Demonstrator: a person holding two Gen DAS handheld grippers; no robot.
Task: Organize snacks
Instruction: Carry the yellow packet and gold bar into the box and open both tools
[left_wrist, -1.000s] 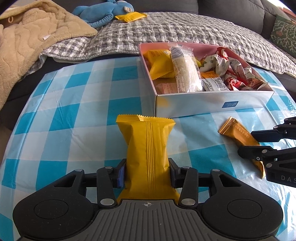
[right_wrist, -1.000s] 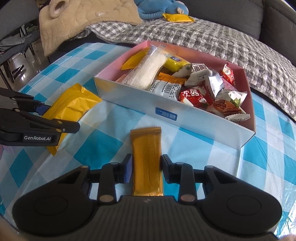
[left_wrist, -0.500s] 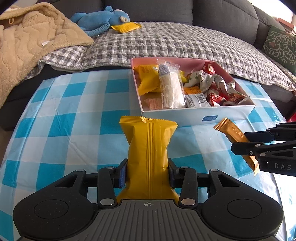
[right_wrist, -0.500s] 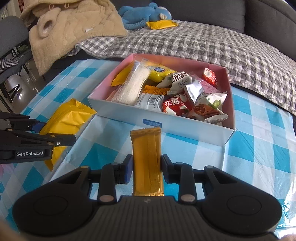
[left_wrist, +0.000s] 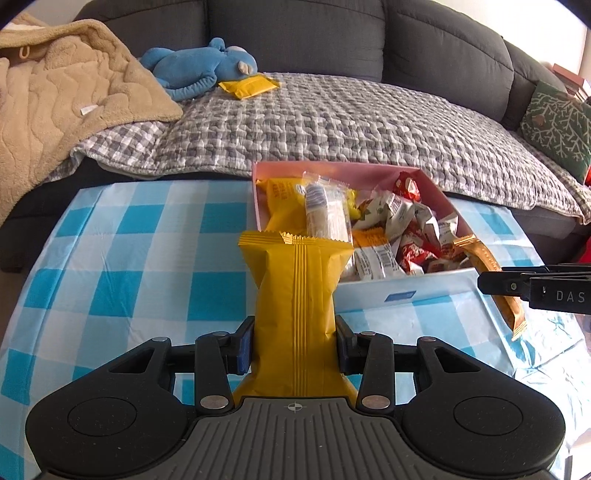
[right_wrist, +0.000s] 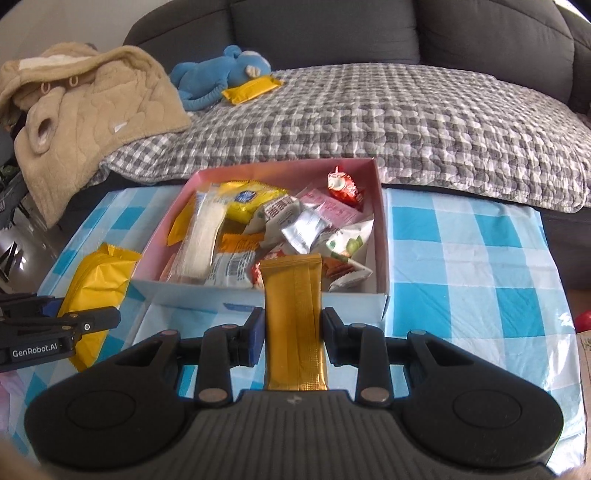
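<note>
My left gripper (left_wrist: 294, 345) is shut on a yellow snack packet (left_wrist: 295, 295), held off the table just in front of the pink-lined snack box (left_wrist: 399, 295). In the right wrist view the same yellow packet (right_wrist: 96, 291) and left gripper (right_wrist: 110, 319) hang at the box's left. My right gripper (right_wrist: 293, 341) is shut on a slim orange-gold bar (right_wrist: 293, 314), whose top reaches over the box's front wall (right_wrist: 295, 306). The left wrist view shows that bar (left_wrist: 491, 273) and the right gripper (left_wrist: 487, 282) at the box's right corner. Several wrapped snacks fill the box.
The box sits on a blue-and-white checked tablecloth (left_wrist: 147, 266). Behind the table is a sofa with a grey checked blanket (right_wrist: 406, 122), a tan fleece (left_wrist: 55, 110), a blue plush toy (left_wrist: 199, 66) and another yellow packet (left_wrist: 249, 85). A green cushion (left_wrist: 557, 127) lies far right.
Both grippers rose off the table with their snacks and came toward the box. The orange bar, earlier lying low on the cloth, now stands over the box's front wall.
</note>
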